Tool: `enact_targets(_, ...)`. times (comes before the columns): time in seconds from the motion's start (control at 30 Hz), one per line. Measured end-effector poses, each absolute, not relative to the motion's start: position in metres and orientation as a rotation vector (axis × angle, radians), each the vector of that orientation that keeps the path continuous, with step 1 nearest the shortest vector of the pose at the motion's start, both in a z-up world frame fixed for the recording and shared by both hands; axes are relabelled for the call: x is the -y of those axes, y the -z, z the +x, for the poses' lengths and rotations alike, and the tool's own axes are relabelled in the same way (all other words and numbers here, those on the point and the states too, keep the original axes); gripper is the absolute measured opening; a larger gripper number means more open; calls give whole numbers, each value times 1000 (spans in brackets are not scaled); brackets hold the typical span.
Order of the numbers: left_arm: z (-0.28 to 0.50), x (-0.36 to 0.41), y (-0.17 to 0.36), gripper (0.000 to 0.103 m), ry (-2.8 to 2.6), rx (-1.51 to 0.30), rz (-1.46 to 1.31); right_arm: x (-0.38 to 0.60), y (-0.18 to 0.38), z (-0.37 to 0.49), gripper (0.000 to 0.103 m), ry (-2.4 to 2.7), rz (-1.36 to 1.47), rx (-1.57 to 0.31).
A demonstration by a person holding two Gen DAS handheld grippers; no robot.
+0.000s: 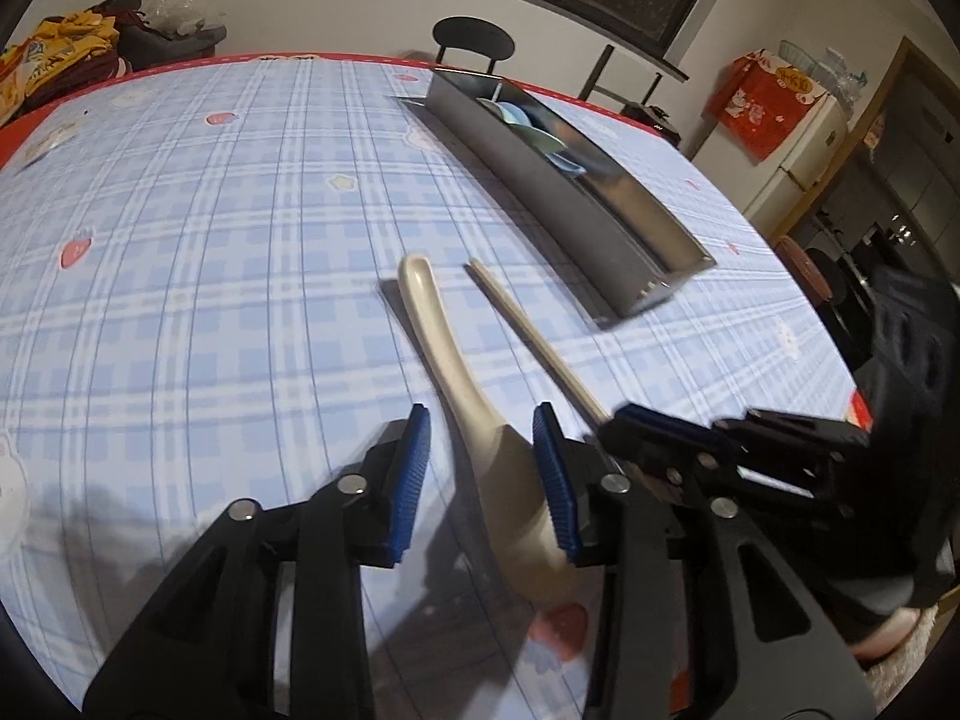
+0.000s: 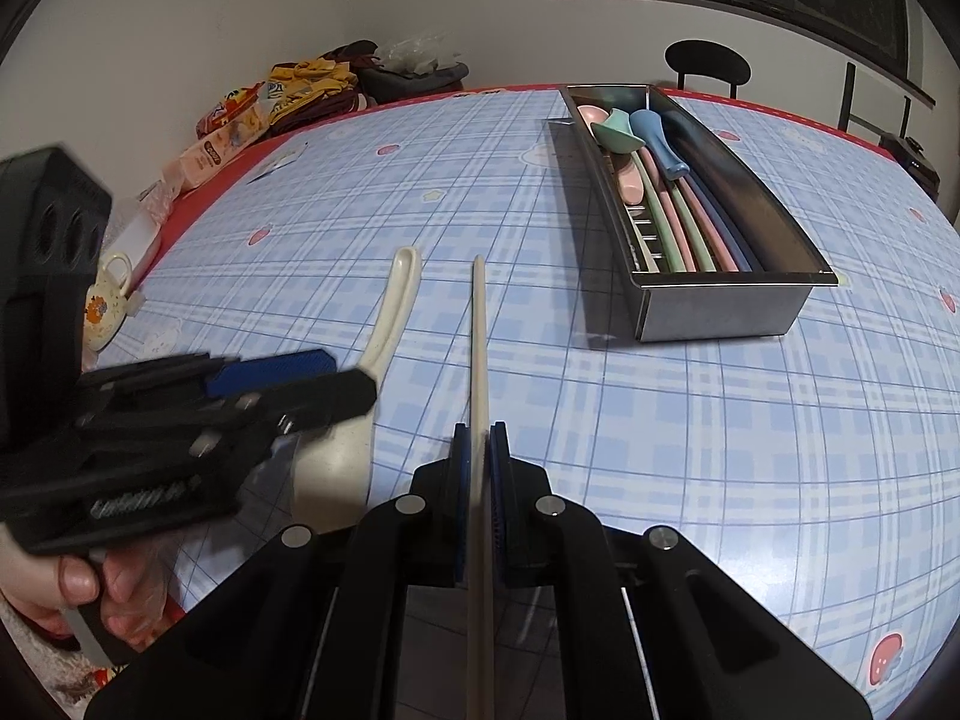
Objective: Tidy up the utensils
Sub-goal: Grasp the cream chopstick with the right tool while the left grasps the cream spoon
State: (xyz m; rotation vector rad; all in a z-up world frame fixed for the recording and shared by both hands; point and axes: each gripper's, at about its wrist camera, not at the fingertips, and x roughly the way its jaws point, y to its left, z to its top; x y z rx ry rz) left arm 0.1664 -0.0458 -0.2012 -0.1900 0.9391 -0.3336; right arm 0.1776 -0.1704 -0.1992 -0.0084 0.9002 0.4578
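Observation:
A cream ceramic spoon [image 1: 480, 420] lies on the blue plaid tablecloth, handle pointing away. My left gripper [image 1: 482, 414] straddles its bowl: the right pad [image 1: 555, 480] touches the bowl, the left pad [image 1: 414, 462] stands clear, so the jaws are open. My right gripper [image 2: 480, 429] is shut on a cream chopstick [image 2: 479, 330] that points forward over the table. In the right wrist view the left gripper [image 2: 351, 375] sits at the left over the spoon [image 2: 396, 300]. The steel utensil tray [image 2: 720, 312] holds pastel spoons and chopsticks.
A floral cup [image 2: 105, 300], snack packets [image 2: 228, 132] and a pile of clothes [image 2: 312, 84] line the table's left edge. A black chair [image 2: 708, 66] stands behind the tray. A hand [image 2: 78, 588] holds the left gripper. A fridge [image 1: 798, 138] stands at the right.

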Motion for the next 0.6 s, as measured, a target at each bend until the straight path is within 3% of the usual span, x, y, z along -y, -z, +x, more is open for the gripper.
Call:
enact_targets(0.4, 204, 59, 201, 28, 283, -945, -85, 167, 199, 177, 7, -452, -24, -897)
enact_targets(0.6, 213, 50, 201, 17, 309, -967, -101, 167, 199, 176, 7, -451, -27, -896)
